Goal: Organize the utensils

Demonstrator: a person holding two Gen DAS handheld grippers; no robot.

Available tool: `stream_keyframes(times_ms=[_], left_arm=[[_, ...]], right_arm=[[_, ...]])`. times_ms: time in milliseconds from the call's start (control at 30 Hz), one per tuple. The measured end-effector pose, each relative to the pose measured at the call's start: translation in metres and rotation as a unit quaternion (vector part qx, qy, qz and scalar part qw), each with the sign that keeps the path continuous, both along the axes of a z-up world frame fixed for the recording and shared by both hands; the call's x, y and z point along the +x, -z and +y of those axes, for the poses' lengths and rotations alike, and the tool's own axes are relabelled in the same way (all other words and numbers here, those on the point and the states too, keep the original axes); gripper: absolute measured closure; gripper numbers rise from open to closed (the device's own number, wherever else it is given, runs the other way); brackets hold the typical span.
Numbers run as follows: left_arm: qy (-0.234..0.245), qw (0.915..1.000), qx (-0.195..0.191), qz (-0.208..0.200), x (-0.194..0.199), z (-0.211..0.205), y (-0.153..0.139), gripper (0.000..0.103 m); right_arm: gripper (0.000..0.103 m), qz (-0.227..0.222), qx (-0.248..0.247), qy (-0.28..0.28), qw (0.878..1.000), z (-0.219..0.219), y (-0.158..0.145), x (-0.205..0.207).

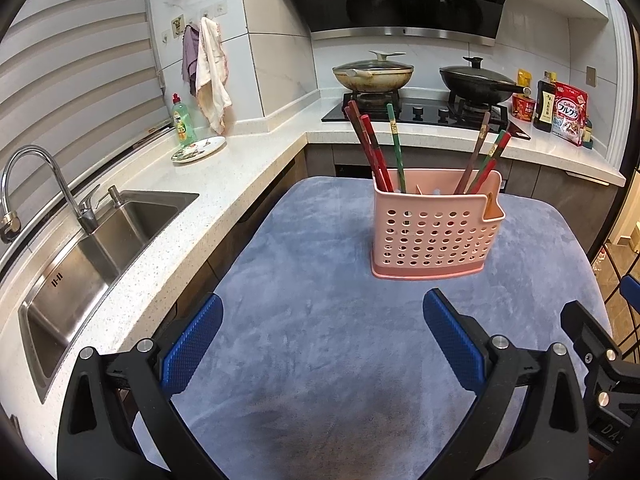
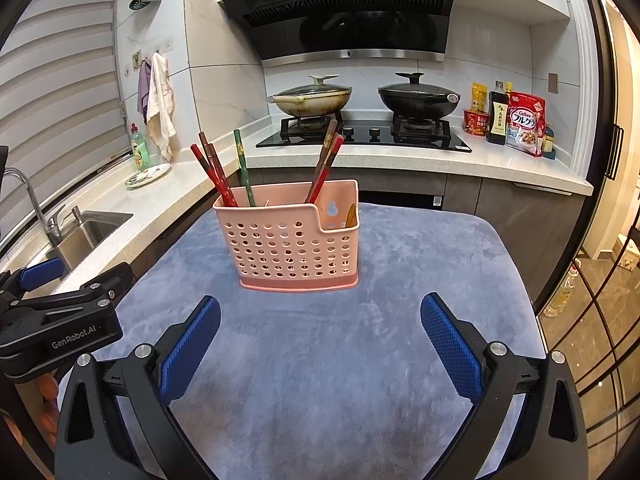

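A pink perforated utensil holder [image 1: 434, 236] stands upright on a blue-grey cloth-covered table [image 1: 312, 280]; it also shows in the right wrist view [image 2: 294, 244]. Several red, brown and green chopsticks [image 1: 376, 148] lean in it in two bunches, left [image 2: 218, 172] and right [image 2: 326, 164]. My left gripper [image 1: 322, 312] is open and empty, hovering over the cloth in front of the holder. My right gripper [image 2: 320, 316] is open and empty, also short of the holder. The left gripper's body [image 2: 60, 320] shows at the left of the right wrist view.
A sink [image 1: 92, 248] with faucet [image 1: 48, 176] lies left in the counter. A dish-soap bottle [image 1: 183, 120] and plate [image 1: 199, 149] stand behind it. A stove with two lidded pans [image 1: 374, 72] and food packages [image 1: 568, 112] lines the back counter.
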State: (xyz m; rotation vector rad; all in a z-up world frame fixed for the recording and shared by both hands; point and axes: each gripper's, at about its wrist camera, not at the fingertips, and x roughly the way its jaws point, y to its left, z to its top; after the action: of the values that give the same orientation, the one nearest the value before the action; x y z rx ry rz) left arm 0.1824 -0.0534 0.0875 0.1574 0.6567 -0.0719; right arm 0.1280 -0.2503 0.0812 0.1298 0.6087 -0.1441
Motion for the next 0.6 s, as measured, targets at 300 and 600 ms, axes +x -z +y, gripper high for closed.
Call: stream_keyframes(times_ms=[300,600], left_arm=[[0.0,1.0,0.005,-0.005,0.0002,-0.0009,-0.0003,0.007],[0.002,0.9999,0.008,-0.005,0.0035,-0.0057,0.0018,0.007]], right_arm=[[0.007,0.007,0.0,0.001,1.0,0.0016,0.0023,0.0022],[0.007,0.012,-0.003,0.003,1.0,0.0011,0.0056,0.0064]])
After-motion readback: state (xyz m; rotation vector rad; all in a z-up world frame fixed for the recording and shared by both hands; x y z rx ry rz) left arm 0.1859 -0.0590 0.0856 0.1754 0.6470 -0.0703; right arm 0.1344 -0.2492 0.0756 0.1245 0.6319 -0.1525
